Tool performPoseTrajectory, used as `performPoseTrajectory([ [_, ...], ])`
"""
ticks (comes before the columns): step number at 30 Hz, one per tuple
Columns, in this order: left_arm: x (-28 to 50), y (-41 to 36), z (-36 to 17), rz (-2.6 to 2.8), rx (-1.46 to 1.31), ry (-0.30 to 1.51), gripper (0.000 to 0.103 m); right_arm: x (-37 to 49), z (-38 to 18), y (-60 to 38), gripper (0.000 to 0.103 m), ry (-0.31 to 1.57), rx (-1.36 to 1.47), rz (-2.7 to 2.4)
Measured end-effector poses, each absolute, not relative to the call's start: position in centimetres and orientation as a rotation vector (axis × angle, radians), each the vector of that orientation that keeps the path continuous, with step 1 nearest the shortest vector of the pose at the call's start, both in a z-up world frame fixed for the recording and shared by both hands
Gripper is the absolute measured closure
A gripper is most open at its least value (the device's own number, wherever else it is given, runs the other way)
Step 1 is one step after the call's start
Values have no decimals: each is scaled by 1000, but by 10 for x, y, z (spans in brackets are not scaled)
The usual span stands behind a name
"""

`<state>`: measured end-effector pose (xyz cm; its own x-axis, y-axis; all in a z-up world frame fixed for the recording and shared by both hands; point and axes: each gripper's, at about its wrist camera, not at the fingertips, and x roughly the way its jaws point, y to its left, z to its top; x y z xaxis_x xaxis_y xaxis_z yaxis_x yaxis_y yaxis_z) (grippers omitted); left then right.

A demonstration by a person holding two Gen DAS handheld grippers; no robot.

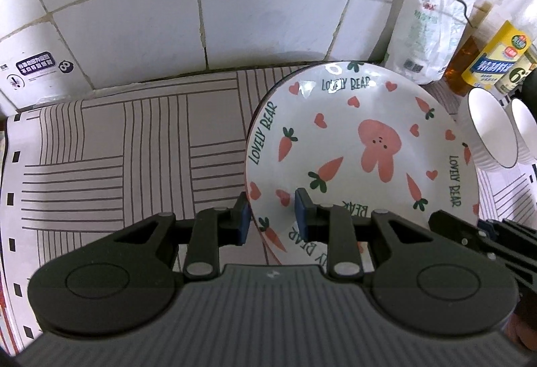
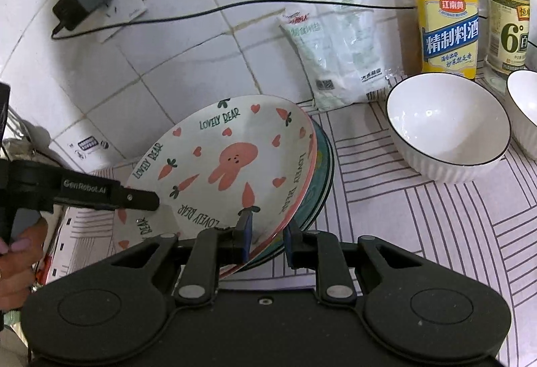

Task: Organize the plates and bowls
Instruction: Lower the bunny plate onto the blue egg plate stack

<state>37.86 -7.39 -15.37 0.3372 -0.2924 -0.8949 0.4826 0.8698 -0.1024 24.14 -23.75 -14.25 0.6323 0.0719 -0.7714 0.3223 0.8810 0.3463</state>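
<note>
A white "LOVELY BEAR" plate (image 1: 352,145) with a pink rabbit and carrots lies tilted on a stack of darker plates (image 2: 322,179). My left gripper (image 1: 272,216) straddles the plate's near-left rim, jaws apart; it also shows in the right wrist view (image 2: 147,199). My right gripper (image 2: 266,232) straddles the near-right rim of the plate (image 2: 228,165), one finger above, one below; whether it pinches is unclear. Two white ribbed bowls (image 2: 446,128) (image 2: 525,111) stand to the right, also seen in the left wrist view (image 1: 486,132).
A striped mat (image 1: 117,145) covers the counter. A white bag (image 2: 335,48), a yellow-labelled bottle (image 2: 449,17) and a clear bottle (image 2: 506,14) stand against the tiled wall. A power adapter (image 2: 82,2) and cable hang on the wall.
</note>
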Motion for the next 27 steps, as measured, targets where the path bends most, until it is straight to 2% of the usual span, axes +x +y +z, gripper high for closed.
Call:
performPoseTrajectory([
  [15,387,-81,-164,-495,247,1128,77,255,-139,-228,78,987,526,-251],
  [23,390,-85,-169,-527,248,1165,77,265,-140,-222,77,1040,450,-297],
  [27,384,-85,-167,-520,283,1139,77,270,-146,-218,71,1075,411,-335],
])
